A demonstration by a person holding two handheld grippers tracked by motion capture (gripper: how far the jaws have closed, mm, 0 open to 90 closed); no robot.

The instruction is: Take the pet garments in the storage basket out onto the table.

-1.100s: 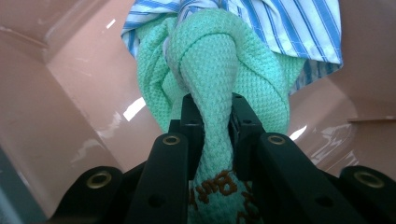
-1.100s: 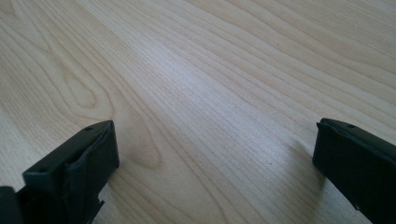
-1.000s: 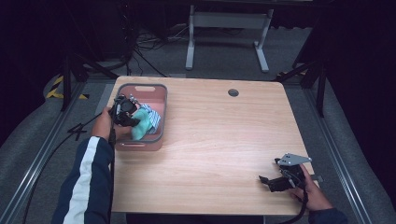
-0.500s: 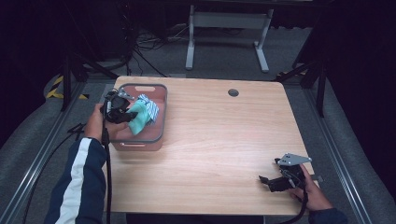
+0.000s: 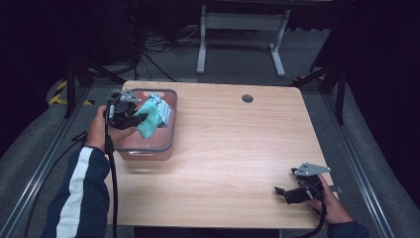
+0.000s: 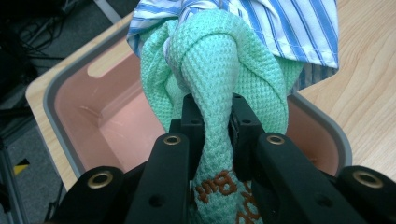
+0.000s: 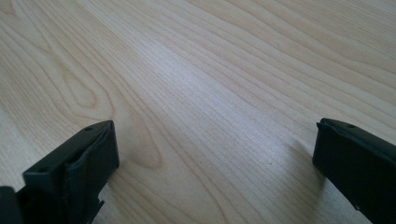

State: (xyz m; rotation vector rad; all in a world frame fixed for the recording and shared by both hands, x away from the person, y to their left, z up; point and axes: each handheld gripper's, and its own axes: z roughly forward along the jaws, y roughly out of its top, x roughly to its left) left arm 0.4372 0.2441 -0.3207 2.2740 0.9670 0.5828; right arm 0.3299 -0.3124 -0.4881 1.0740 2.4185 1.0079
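**Inspector:** Presently, the left gripper (image 5: 141,118) is found clamped on a fold of the green cloth (image 6: 219,88), the jaws drawn narrow with the knitted fabric pinched between them. A blue-striped cloth (image 6: 289,28) is seen hanging against the green one, apparently caught up with it.

**Assistant:** Where is the cloth placed relative to the bin?

**Inspector:** It is held over the pink bin (image 5: 166,144), which stands at the table's (image 5: 237,148) left side; the bundle is raised to about the rim, and its lower end cannot be made out, so contact with the bin floor is left undecided.

**Assistant:** And the other hand?

**Inspector:** The right gripper (image 5: 285,191) is rested near the table's right front corner, jaws spread wide, nothing between them but bare wood.

**Assistant:** Which step is judged to be in hand?

**Inspector:** Removal of the cloth from the bin is judged under way. For the next move, clearance above the rim would be required, and the striped cloth may need separating, or both could be carried out together.
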